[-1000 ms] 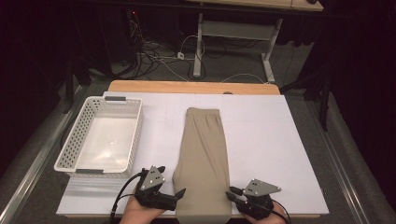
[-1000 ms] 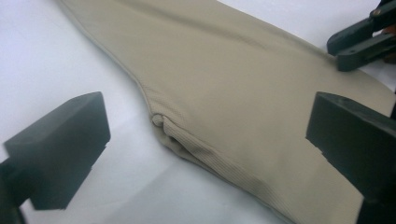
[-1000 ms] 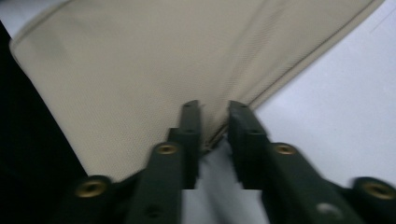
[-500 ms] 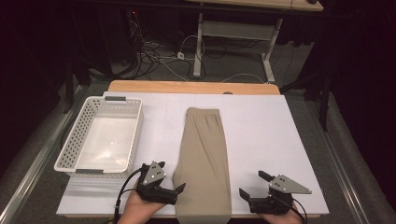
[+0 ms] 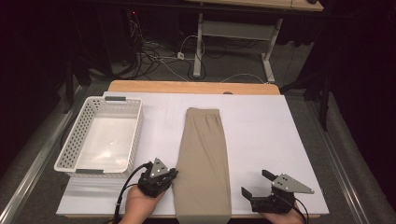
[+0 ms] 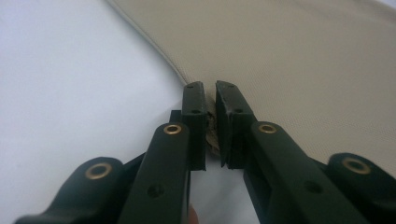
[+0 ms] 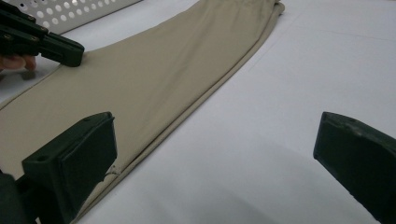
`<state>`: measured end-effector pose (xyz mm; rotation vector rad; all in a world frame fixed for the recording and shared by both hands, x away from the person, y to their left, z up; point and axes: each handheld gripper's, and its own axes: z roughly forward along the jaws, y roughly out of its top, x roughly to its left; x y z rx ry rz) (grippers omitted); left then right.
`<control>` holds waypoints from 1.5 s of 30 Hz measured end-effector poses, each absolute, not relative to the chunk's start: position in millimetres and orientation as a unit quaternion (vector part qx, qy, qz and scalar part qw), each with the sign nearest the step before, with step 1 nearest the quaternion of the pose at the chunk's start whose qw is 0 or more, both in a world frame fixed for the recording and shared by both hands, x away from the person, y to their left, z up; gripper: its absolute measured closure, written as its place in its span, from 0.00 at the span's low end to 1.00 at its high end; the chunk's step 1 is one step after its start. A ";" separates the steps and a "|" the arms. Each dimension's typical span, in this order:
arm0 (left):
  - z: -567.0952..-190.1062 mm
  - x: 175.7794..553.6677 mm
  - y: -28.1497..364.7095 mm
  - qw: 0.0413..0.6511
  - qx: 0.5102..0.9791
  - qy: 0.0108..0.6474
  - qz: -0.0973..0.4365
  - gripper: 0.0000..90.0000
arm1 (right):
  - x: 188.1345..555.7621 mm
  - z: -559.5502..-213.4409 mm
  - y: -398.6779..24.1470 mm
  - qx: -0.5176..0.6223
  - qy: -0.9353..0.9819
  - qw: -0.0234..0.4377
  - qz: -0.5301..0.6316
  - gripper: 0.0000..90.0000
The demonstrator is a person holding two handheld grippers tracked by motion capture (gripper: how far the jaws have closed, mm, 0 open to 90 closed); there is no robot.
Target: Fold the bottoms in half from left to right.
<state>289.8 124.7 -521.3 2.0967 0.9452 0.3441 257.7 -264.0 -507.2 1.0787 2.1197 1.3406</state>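
Open white table surface (image 5: 261, 126) lies right of the folded beige trousers (image 5: 204, 158) — bare to the far edge. On the left, a white basket (image 5: 70, 149) stands near the trousers — only a narrow strip between them.

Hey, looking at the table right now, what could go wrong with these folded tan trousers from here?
The left gripper, whose jaws have just been closing, pinches only a thin bit of the trousers' edge, so the fabric may slip out when lifted. The right gripper stands open beside the other edge, holding nothing; a one-sided lift could undo the fold. The trousers' near end overhangs the table edge and might slide off.
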 end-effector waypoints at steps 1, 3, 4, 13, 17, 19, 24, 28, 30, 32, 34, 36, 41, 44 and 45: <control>-521.3 289.3 127.1 0.401 0.826 0.373 0.133 0.89 | 258.1 -507.4 -263.0 0.386 0.761 0.204 0.480 0.00; -520.9 287.2 129.6 0.411 0.822 0.374 0.127 0.88 | 258.3 -507.9 -262.1 0.383 0.764 0.204 0.477 0.00; -520.1 285.9 130.8 0.420 0.819 0.368 0.131 0.84 | 258.4 -508.2 -262.0 0.384 0.765 0.204 0.476 0.00; -517.6 278.5 134.6 0.462 0.800 0.350 0.153 0.22 | 255.4 -504.2 -263.4 0.379 0.759 0.218 0.483 0.00; -519.3 279.2 131.0 0.454 0.801 0.360 0.154 0.03 | 256.4 -504.4 -265.0 0.376 0.759 0.220 0.484 0.00; -520.2 279.4 130.6 0.455 0.799 0.361 0.153 0.00 | 258.1 -504.5 -265.1 0.376 0.759 0.220 0.484 0.00; -520.9 280.4 132.5 0.462 0.798 0.362 0.135 0.00 | 268.8 -503.5 -258.6 0.373 0.755 0.210 0.498 0.00; -521.2 281.3 132.6 0.465 0.799 0.359 0.128 0.00 | 286.4 -504.8 -246.9 0.370 0.762 0.207 0.488 0.00; -521.2 281.7 133.5 0.467 0.797 0.362 0.127 0.00 | 297.8 -504.6 -242.0 0.373 0.763 0.208 0.486 0.00; -521.1 281.8 133.2 0.466 0.797 0.362 0.127 0.00 | 307.5 -504.4 -238.1 0.372 0.765 0.209 0.483 0.00; -521.1 281.4 132.8 0.465 0.797 0.362 0.129 0.00 | 318.0 -503.4 -234.3 0.371 0.766 0.213 0.480 0.00; -521.0 281.0 133.0 0.466 0.797 0.362 0.130 0.00 | 325.1 -502.3 -232.4 0.372 0.765 0.214 0.481 0.00; -521.0 280.3 133.1 0.466 0.795 0.364 0.134 0.00 | 344.5 -500.6 -225.0 0.374 0.766 0.214 0.478 0.00; -521.1 280.3 133.1 0.466 0.794 0.365 0.135 0.00 | 358.2 -501.1 -221.2 0.382 0.763 0.212 0.476 0.00; -521.0 280.1 133.4 0.467 0.793 0.366 0.136 0.00 | 364.0 -500.9 -219.6 0.382 0.763 0.214 0.475 0.00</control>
